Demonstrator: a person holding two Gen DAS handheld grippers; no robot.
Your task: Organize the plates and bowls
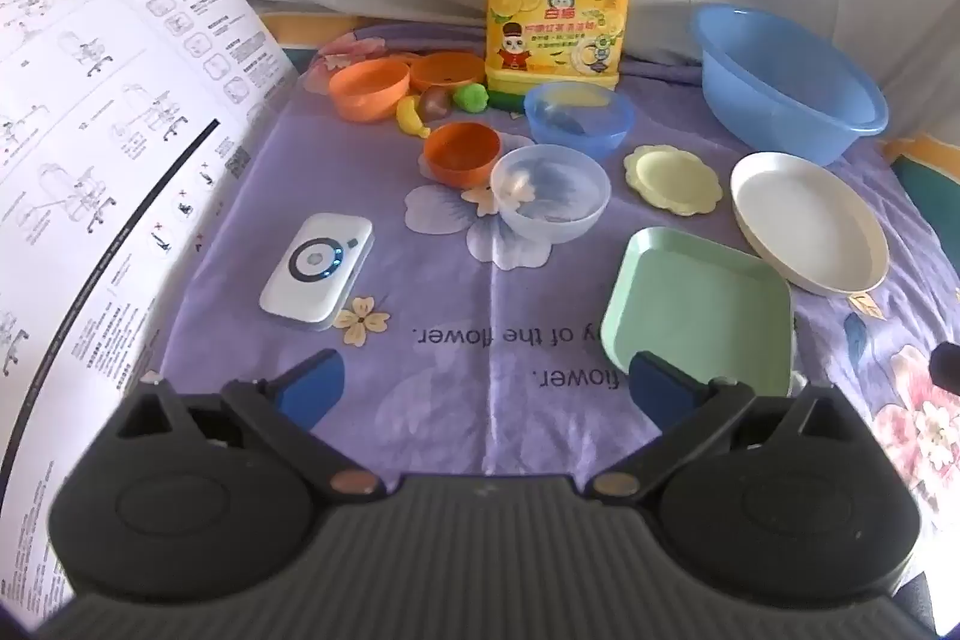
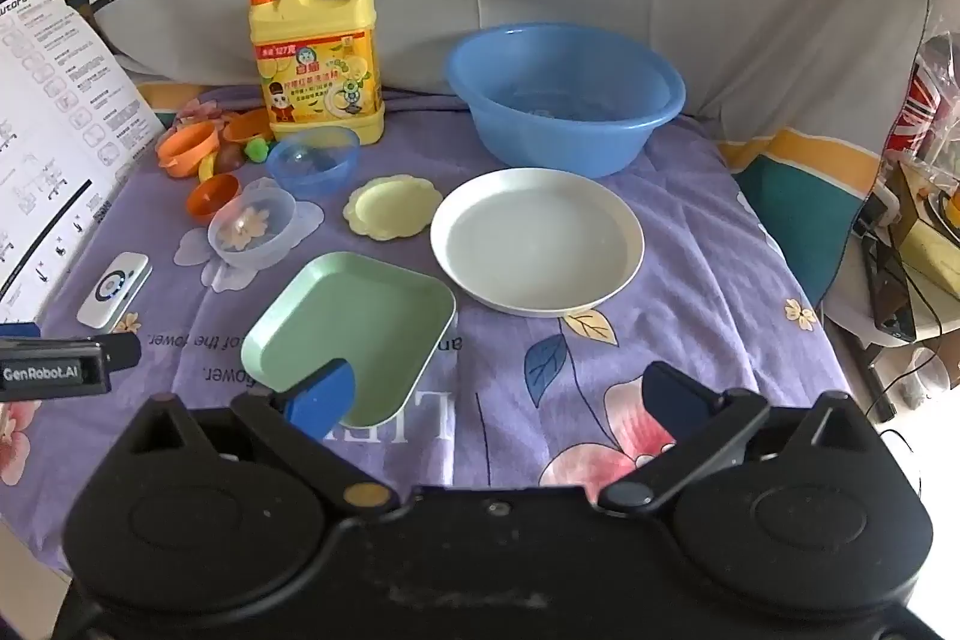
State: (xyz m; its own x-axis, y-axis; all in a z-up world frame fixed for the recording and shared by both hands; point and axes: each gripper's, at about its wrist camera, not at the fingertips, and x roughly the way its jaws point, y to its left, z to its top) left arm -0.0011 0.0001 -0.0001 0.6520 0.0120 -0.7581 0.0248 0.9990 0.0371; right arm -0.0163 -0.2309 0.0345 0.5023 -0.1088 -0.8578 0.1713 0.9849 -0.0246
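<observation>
A green square plate [image 1: 696, 304] [image 2: 354, 328] lies on the purple cloth nearest me. Right of it sits a white round plate [image 1: 804, 220] [image 2: 534, 241], with a small yellow scalloped plate [image 1: 672, 178] [image 2: 390, 207] behind. A clear bowl [image 1: 549, 199] [image 2: 252, 229], a small blue bowl [image 1: 579, 112] [image 2: 312, 160] and three orange bowls [image 1: 462, 154] [image 2: 213, 196] stand further left. My left gripper [image 1: 483, 394] hovers open over bare cloth. My right gripper [image 2: 498, 394] is open too, its left pad over the green plate's near corner. Nothing is held.
A big blue basin [image 1: 786, 82] [image 2: 564, 94] and a yellow detergent jug [image 1: 558, 10] [image 2: 318, 58] stand at the back. A white device [image 1: 315, 271] [image 2: 114, 289], toy fruit [image 1: 414, 115] and a printed instruction sheet [image 1: 90, 130] lie at the left. The left gripper's body [image 2: 60, 370] shows at the right view's left edge.
</observation>
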